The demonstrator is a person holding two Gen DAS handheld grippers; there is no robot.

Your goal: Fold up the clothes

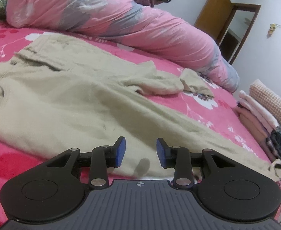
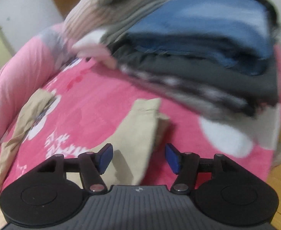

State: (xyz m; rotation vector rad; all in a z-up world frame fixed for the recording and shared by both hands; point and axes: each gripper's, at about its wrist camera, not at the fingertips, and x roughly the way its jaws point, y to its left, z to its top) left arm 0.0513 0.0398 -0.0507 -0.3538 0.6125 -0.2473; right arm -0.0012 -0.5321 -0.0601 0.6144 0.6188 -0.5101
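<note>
A pair of beige trousers (image 1: 63, 95) lies spread flat on the pink flowered bed sheet (image 1: 10, 32), waist at the left, one leg running toward the lower right, the other leg bent with its cuff folded (image 1: 194, 80). My left gripper (image 1: 140, 153) is open and empty, just above the near leg of the trousers. My right gripper (image 2: 138, 159) is open and empty, hovering over the end of a beige trouser leg (image 2: 140, 130) whose cuff lies just ahead. The right wrist view is blurred.
A rolled pink quilt (image 1: 121, 19) lies along the far side of the bed. A stack of folded clothes (image 2: 198, 48), blue denim and dark pieces on top, sits at the bed's end; it also shows in the left wrist view (image 1: 261, 111). A wooden door (image 1: 213, 13) stands behind.
</note>
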